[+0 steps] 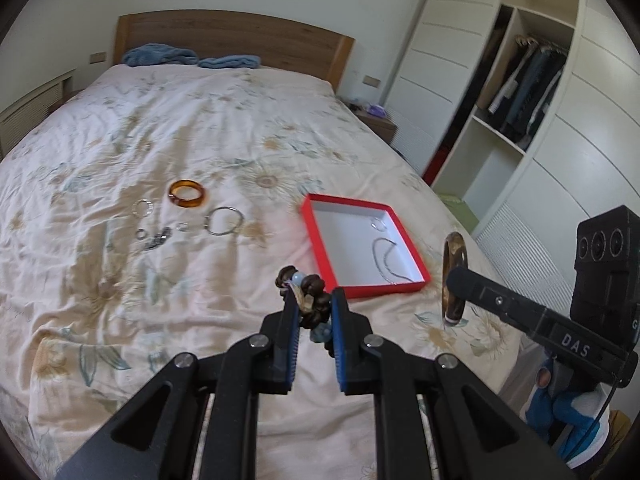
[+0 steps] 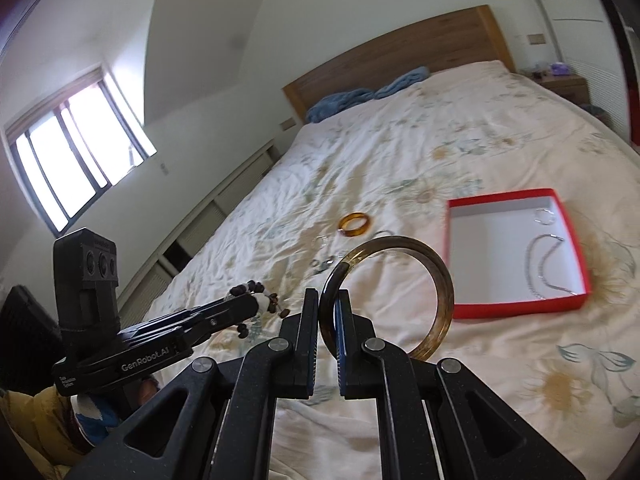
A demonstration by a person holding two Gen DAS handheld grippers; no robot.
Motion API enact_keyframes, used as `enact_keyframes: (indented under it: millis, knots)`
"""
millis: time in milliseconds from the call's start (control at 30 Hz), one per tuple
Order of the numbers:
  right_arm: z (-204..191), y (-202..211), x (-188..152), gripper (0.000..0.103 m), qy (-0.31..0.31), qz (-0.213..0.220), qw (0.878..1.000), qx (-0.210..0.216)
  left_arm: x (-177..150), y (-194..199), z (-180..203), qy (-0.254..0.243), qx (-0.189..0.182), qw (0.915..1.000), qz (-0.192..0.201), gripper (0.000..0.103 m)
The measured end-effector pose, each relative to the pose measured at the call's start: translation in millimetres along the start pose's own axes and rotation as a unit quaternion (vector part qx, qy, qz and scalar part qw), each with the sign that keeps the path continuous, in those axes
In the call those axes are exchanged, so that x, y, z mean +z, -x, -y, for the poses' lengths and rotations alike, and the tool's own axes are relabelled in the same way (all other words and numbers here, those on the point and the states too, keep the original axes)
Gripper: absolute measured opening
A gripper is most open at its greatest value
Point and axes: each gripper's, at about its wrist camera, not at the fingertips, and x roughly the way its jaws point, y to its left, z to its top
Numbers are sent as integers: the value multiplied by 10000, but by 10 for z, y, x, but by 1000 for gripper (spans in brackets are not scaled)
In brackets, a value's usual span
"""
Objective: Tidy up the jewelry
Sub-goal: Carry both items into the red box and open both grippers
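Note:
My left gripper (image 1: pixel 313 300) is shut on a dark beaded bracelet (image 1: pixel 308 296) and holds it above the bed, short of the red box (image 1: pixel 320 236). My right gripper (image 2: pixel 329 300) is shut on a brown translucent bangle (image 2: pixel 436 276), held upright in the air; it also shows in the left wrist view (image 1: pixel 454 280). The red box (image 2: pixel 520 306) has a white floor and holds a silver chain (image 1: pixel 386 260) and a small ring (image 2: pixel 545 216). An amber bangle (image 1: pixel 187 194), a silver hoop (image 1: pixel 224 220) and several small rings (image 1: pixel 142 208) lie on the sheet.
The bed has a flowered cream sheet (image 1: pixel 120 280), blue towels (image 1: pixel 160 56) and a wooden headboard (image 1: pixel 240 36). An open wardrobe (image 1: pixel 520 100) stands to the right. A nightstand (image 1: pixel 380 124) is beside the bed. A window (image 2: pixel 72 160) is on the left wall.

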Motion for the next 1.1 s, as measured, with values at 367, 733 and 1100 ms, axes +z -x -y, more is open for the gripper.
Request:
enact_keyframes:
  millis: [367,733,1100]
  knots:
    - [813,-123,158,8,-387,-92,9979,-515,276,-760,470,-414,-328,9976,-437,13]
    - [1752,-701,754,8,-231,-508,9943,-905,590,-2052,799,-576,-567,9924,-932,13]
    - [2324,-1649,1066,8,28,-1183,9878,-1009,567,-3040,659,-426,-665,9864,-1439,13]
